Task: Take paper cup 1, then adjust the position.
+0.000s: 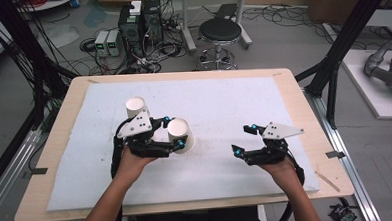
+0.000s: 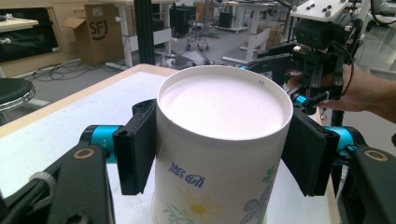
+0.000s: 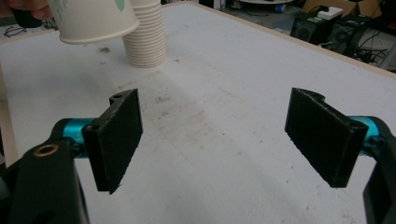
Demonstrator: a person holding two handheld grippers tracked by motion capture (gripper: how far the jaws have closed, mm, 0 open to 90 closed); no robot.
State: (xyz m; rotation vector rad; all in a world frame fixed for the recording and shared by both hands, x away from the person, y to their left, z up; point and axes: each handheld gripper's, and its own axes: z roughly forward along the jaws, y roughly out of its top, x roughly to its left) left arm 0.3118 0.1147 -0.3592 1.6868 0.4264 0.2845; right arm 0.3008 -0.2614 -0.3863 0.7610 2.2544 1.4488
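My left gripper is shut on an upside-down white paper cup printed with flowers and blue lettering. In the left gripper view both black pads press the sides of the cup, whose base faces up. In the right gripper view the cup hangs slightly tilted, just above the mat. A stack of paper cups stands upside down behind the left hand, and the same stack appears beside the held cup. My right gripper hovers open at the right over bare mat, with nothing between the jaws of the right gripper.
A white foam mat covers the wooden table. Black frame posts stand at the table's sides. A stool and computer boxes sit on the floor beyond the far edge.
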